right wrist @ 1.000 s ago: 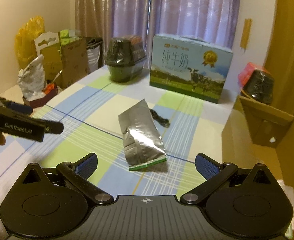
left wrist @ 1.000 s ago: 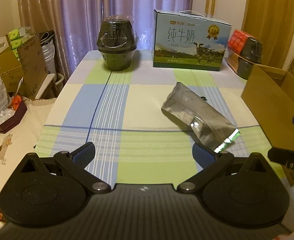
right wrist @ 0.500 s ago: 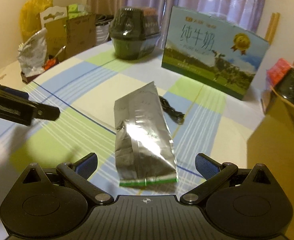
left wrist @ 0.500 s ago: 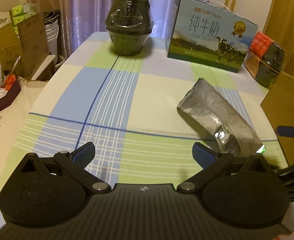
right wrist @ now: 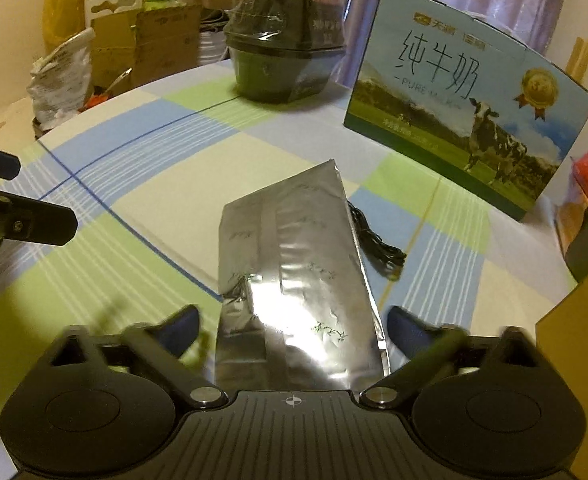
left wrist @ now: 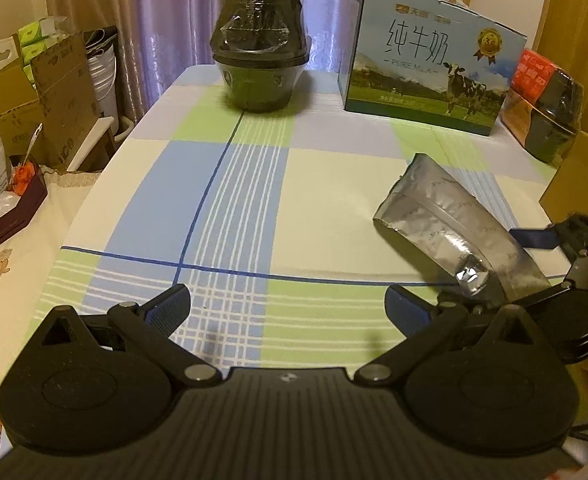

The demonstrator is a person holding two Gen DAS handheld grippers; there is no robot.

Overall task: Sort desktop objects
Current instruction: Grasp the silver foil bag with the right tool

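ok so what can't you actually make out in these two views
- Silver pouch: its near end, right wrist view, hidden behind the right gripper body.
- Black cable: mostly behind the pouch.
- Cardboard box: cut off by the left wrist view's edge; contents unseen.
- Small print on the milk carton: too blurred.

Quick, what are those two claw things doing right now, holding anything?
Left gripper: open, holding nothing.
Right gripper: open, fingers either side of the foil bag, not gripping it yet.
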